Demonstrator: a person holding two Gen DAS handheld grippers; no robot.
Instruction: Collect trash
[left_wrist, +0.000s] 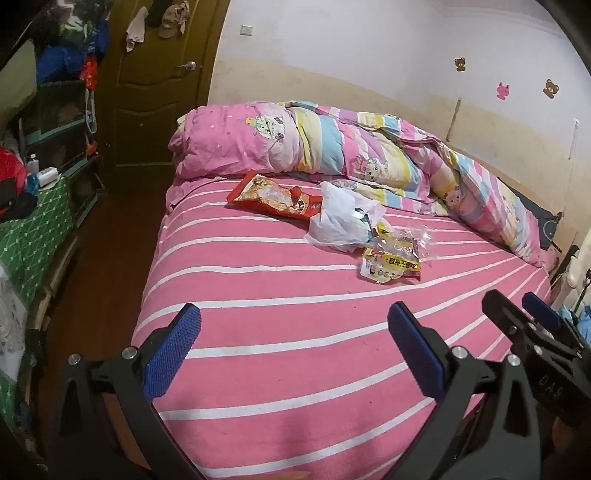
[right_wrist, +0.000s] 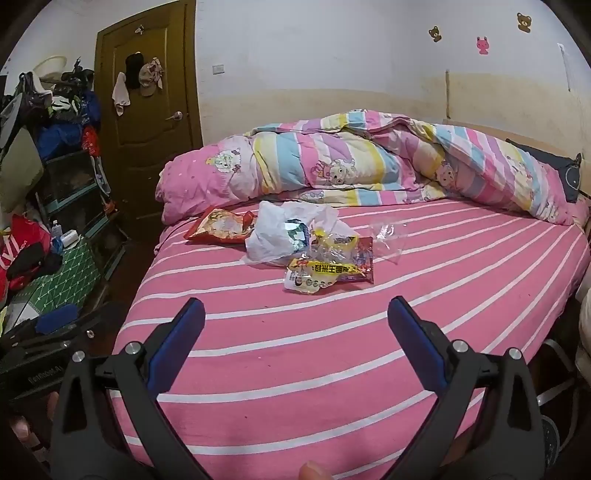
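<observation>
Trash lies on a pink striped bed (left_wrist: 258, 295) (right_wrist: 295, 350). A red snack bag (left_wrist: 273, 197) (right_wrist: 221, 227) lies far left of the pile. A white plastic bag (left_wrist: 341, 218) (right_wrist: 280, 236) lies beside it. A yellow snack wrapper (left_wrist: 391, 262) (right_wrist: 325, 273) lies nearest, with clear crumpled plastic (right_wrist: 388, 236) to its right. My left gripper (left_wrist: 295, 332) is open and empty above the near bed. My right gripper (right_wrist: 295, 325) is open and empty, also short of the trash; it shows in the left wrist view (left_wrist: 517, 310) at right.
A rolled pink cartoon quilt (left_wrist: 332, 147) (right_wrist: 369, 162) lies along the bed's far side by the wall. A brown door (left_wrist: 155, 92) (right_wrist: 147, 122) stands at back left. Cluttered shelves (left_wrist: 55, 110) and a green-covered table (left_wrist: 33, 229) (right_wrist: 66, 273) line the left aisle.
</observation>
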